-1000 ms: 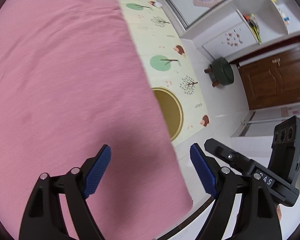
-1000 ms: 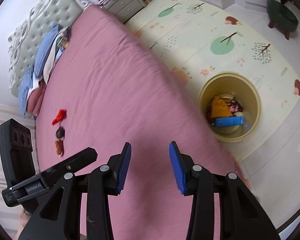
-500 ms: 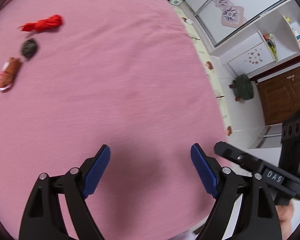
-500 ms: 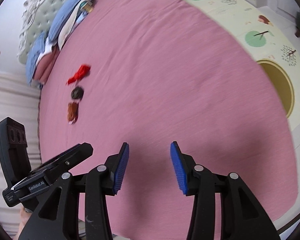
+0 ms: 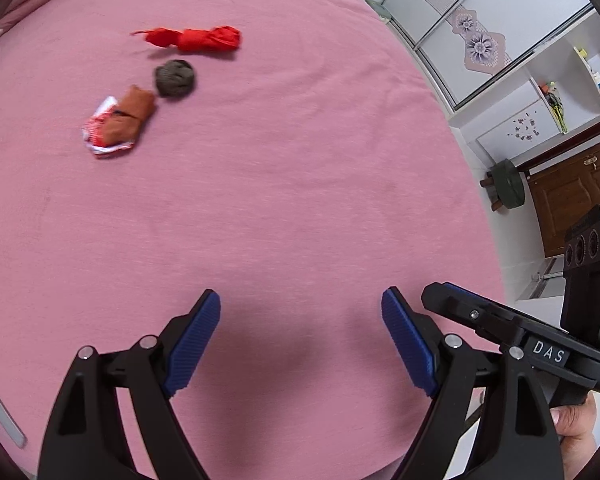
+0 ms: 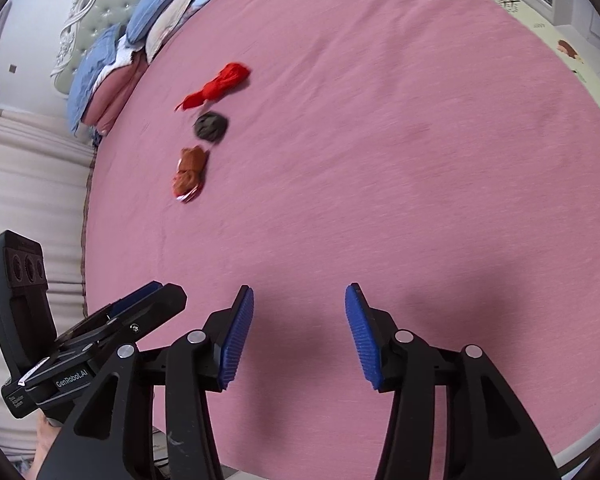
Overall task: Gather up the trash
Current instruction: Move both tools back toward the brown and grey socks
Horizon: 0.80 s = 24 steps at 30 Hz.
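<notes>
On the pink bed [image 5: 300,200], three bits of trash lie in a short row, well ahead of both hand-held grippers. Farthest is a red crumpled strip [image 5: 192,38], long and thin; in the left wrist view its long axis runs nearly across the picture, its thin tail pointing left. Next comes a dark grey wad [image 5: 175,77], roundish with no clear axis, just beside the strip. Nearest is a brown wrapper [image 5: 122,122] with a red-and-white end, its long axis running along the row and that end pointing away from the wad. The left hand-held gripper [image 5: 300,344] hangs above bare bedding with its blue pads spread wide and nothing between them. The right hand-held gripper [image 6: 299,338] is about half open, its jaws having just been opening, and it too holds nothing. Pillows [image 6: 112,60] are stacked at the headboard beyond the trash.
</notes>
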### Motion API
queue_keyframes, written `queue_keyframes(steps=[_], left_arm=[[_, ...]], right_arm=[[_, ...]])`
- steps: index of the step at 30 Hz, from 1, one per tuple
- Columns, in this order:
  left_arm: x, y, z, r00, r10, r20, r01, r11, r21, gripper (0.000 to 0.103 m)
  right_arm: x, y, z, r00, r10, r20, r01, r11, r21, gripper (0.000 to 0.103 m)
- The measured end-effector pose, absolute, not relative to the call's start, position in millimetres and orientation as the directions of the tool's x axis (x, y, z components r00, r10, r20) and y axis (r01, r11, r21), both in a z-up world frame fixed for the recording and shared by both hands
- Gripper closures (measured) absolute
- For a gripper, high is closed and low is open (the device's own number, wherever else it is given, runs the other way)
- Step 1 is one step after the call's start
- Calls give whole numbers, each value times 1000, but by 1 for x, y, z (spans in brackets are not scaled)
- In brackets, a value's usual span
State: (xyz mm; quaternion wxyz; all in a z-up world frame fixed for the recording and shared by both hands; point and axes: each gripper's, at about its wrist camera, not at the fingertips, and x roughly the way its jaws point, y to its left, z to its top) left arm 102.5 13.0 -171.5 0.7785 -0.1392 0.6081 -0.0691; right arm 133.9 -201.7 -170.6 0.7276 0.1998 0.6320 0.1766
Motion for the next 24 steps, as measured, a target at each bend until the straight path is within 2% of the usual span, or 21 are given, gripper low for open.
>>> queue_keyframes(steps=[7, 13, 24], left_arm=[[121, 77, -175, 272, -233, -934, -100, 958, -269, 19], [160, 129, -185, 291, -189, -938, -198, 947, -252, 19], [263, 177, -247, 249, -136, -959, -286, 936, -207, 19]], right_arm=[[154, -139, -163, 98, 514, -852, -90, 857, 507, 56], [203, -99, -168, 80, 526, -846, -140, 847, 513, 55], [321, -43, -207, 34, 541, -841, -176, 831, 527, 54]])
